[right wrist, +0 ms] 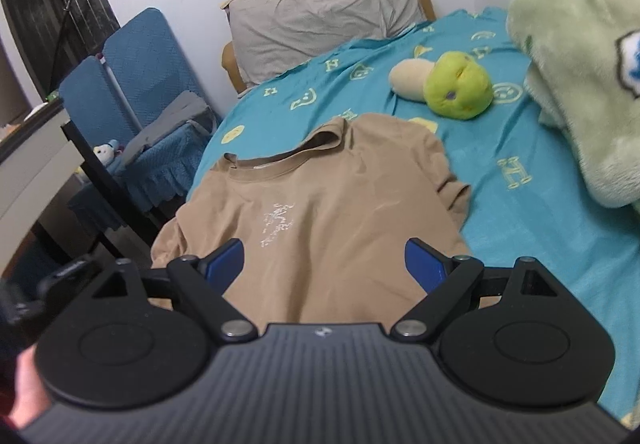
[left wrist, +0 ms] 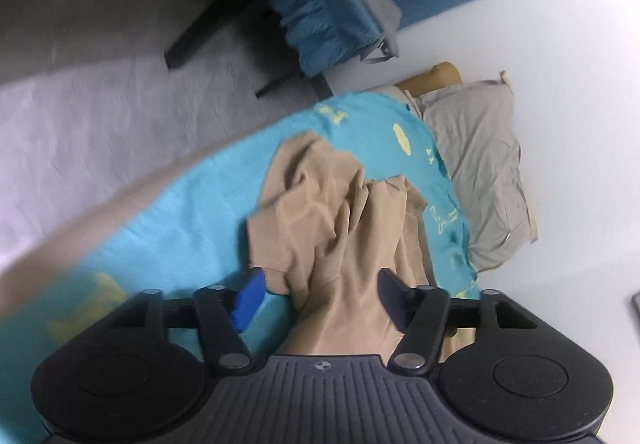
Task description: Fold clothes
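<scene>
A tan T-shirt (right wrist: 316, 211) with a small white print lies front-up on the turquoise bed sheet (right wrist: 532, 228), collar away from me. My right gripper (right wrist: 324, 264) is open and empty above the shirt's lower middle. In the left wrist view the shirt (left wrist: 344, 215) looks rumpled, with a sleeve edge near the gripper. My left gripper (left wrist: 320, 296) is open, with shirt cloth lying between its fingers. The view is tilted and blurred.
A grey pillow (right wrist: 320, 19) leans at the head of the bed. A green and cream plush toy (right wrist: 452, 83) and a pale green fleece blanket (right wrist: 580, 83) lie to the right. A blue-covered chair (right wrist: 152, 91) stands left of the bed by the white wall.
</scene>
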Available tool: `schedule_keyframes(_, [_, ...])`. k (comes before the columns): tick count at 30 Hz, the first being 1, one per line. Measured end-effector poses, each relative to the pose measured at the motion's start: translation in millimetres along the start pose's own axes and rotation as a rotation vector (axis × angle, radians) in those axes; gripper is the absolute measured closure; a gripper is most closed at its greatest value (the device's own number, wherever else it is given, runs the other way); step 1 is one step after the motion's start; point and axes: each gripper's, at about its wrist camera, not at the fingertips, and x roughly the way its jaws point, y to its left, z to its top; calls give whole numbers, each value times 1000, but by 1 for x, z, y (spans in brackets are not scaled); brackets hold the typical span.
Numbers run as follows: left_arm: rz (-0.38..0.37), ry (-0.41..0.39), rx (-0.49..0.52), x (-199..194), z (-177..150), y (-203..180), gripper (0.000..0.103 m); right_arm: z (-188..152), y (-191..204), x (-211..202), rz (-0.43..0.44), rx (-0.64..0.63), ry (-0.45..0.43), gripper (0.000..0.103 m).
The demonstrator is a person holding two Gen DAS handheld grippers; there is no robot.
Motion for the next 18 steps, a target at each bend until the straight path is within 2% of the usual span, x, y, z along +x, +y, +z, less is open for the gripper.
schedule_keyframes(1, [2,-5,-11,9,-1,0,49,1,-2,4,0,9,6,14])
schedule_keyframes(3, [35,-61,-6,22,-2,-2,66,6,-9,11,-7,42,14,14])
schedule_keyframes(4, [59,-100,0,26,-2,-2,76,8,-16,15,-12,71,19,14])
schedule_keyframes(5, [81,-132,-1,29,0,-1,93,10,-22,18,-19,94,22,14])
schedule_keyframes(6, [95,-142,-6,33,3,2,101,12,-27,21,-27,115,25,14])
schedule_keyframes(8, [99,-133,-8,38,9,6,102,13,-36,27,-50,147,35,14])
schedule_keyframes(11, [119,-160,53,33,22,0,103,12,-40,33,-48,192,60,14])
schedule_keyframes(16, [172,-285,136,0,61,-14,103,12,-34,33,-69,164,49,14])
schedule_keyframes(18, [164,-249,125,-7,71,-10,103,14,-36,34,-84,164,46,14])
